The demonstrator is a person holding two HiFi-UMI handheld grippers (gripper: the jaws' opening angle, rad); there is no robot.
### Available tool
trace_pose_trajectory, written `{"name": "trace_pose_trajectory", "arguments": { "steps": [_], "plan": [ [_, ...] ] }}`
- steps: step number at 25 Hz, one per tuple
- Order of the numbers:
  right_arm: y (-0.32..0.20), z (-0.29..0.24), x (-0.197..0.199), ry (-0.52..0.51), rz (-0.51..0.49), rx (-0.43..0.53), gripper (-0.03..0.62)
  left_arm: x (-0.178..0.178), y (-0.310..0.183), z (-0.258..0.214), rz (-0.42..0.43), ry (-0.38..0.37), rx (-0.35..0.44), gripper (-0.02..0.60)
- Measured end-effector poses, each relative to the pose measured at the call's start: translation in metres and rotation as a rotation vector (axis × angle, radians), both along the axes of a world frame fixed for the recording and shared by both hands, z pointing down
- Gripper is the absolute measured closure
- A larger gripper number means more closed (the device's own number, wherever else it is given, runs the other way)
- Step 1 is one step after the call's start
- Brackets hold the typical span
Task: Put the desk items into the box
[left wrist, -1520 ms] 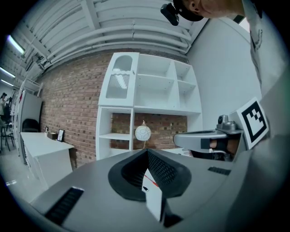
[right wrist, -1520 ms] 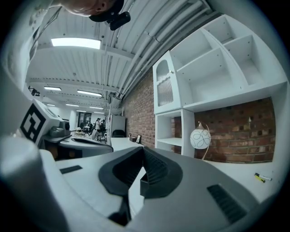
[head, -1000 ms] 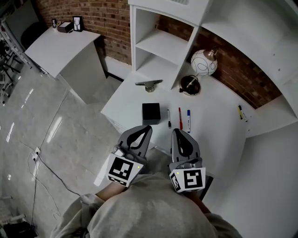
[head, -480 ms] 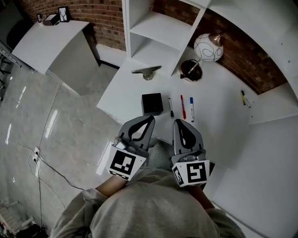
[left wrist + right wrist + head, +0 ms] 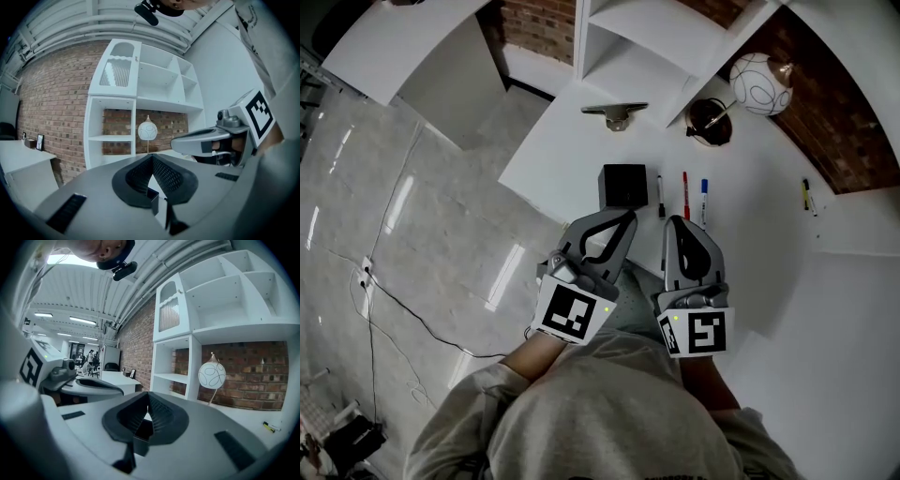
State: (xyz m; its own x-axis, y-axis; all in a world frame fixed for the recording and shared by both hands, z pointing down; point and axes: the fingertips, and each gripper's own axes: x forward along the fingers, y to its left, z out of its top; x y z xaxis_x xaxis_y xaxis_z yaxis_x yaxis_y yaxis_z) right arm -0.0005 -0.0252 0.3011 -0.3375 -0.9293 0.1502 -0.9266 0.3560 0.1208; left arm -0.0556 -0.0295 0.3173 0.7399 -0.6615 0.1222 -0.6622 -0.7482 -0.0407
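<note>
Both grippers closer to desk [image 5: 759, 253] than a second ago. Left gripper [image 5: 624, 223] and right gripper [image 5: 679, 227] at frame centre, fingers together, empty. Black box [image 5: 624, 185] and three pens [image 5: 684, 194] just above. Nothing packed yet.

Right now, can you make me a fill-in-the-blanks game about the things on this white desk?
1. The box on the desk is ____ in colour.
2. The middle marker, between the black marker and the blue marker, is ____.
3. The left gripper and the right gripper are both ____ and hold nothing.

Missing words: black; red; shut
</note>
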Motion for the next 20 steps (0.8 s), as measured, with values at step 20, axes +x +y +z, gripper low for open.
{"name": "trace_pose_trajectory", "arguments": {
  "steps": [20],
  "plan": [
    [-0.041, 0.092, 0.045, 0.011, 0.018, -0.097, 0.577, 0.045, -0.020, 0.073, 0.021, -0.073, -0.041, 0.578]
  ]
}}
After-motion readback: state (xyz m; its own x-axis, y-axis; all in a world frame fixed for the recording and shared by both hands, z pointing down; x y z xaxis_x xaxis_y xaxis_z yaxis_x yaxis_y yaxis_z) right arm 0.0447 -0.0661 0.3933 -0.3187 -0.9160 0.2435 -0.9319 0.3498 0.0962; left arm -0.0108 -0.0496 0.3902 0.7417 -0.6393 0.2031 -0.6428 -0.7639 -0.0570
